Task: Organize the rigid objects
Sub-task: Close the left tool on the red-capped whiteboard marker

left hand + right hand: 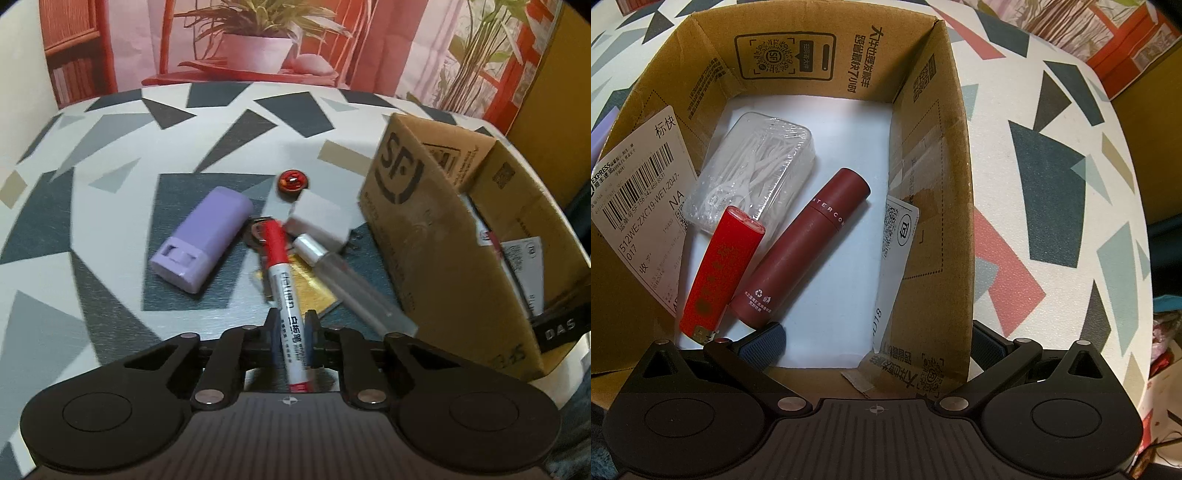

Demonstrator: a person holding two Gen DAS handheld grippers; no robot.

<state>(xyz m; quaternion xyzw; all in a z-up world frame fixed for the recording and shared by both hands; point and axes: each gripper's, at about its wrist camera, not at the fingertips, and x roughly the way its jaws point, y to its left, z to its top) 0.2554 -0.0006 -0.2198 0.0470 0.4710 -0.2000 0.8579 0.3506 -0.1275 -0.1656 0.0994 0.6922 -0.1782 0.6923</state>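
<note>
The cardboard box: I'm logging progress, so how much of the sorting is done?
Done: the cardboard box already holds a clear case of picks, a red lighter and a dark red tube. In hand: the left gripper is shut on a red marker; the right gripper is open over the box. Left on the table: a purple case, white cube, clear vial and red disc.

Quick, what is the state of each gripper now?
Left gripper: closed on the red-capped marker.
Right gripper: open, holding nothing, above the cardboard box.
</note>
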